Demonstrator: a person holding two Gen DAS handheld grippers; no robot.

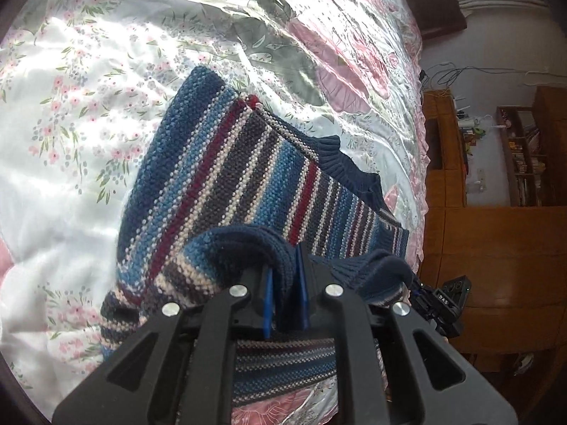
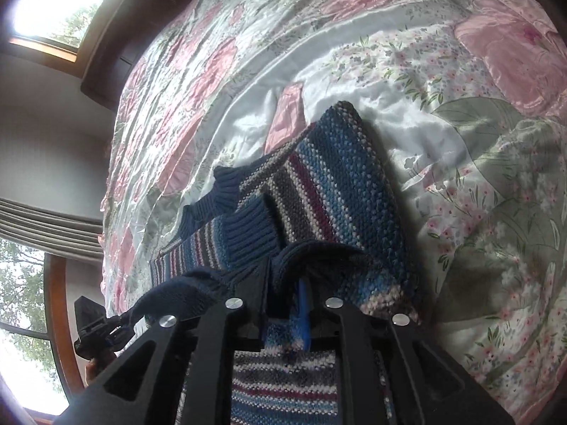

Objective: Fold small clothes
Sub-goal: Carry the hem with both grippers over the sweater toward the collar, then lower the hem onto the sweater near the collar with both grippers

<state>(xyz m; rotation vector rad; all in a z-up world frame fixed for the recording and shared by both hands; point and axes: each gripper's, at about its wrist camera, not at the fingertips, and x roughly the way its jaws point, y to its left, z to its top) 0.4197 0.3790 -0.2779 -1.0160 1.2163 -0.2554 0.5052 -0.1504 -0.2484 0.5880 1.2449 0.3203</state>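
Surface: we see a bed under a shiny floral quilt (image 1: 106, 71), white with pink flowers and grey-green leaves, wrinkled all over.

Room: in the left wrist view we see wooden shelving (image 1: 521, 156) beyond the bed's edge, packed with small items, and loose cables on the wall above it. In the right wrist view we see bright windows (image 2: 56, 3) with trees outside and a grey pleated curtain (image 2: 49, 219).

Sweater: we see a small striped knit sweater (image 1: 226, 177) in blue, navy, dark red and cream. Its far part lies on the quilt; its near edge is lifted in both grippers. A ribbed navy cuff (image 2: 248, 230) lies folded over the body.

Left gripper: our left gripper (image 1: 285, 276) has its jaws drawn nearly together, clamping a bunched fold of the sweater's navy ribbed edge between the blue pads.

Right gripper: our right gripper (image 2: 285, 294) is likewise almost closed, pinching a fold of the same sweater.

Spacing: each gripper shows at the edge of the other's view, just beside it, with the knit spanning between them.
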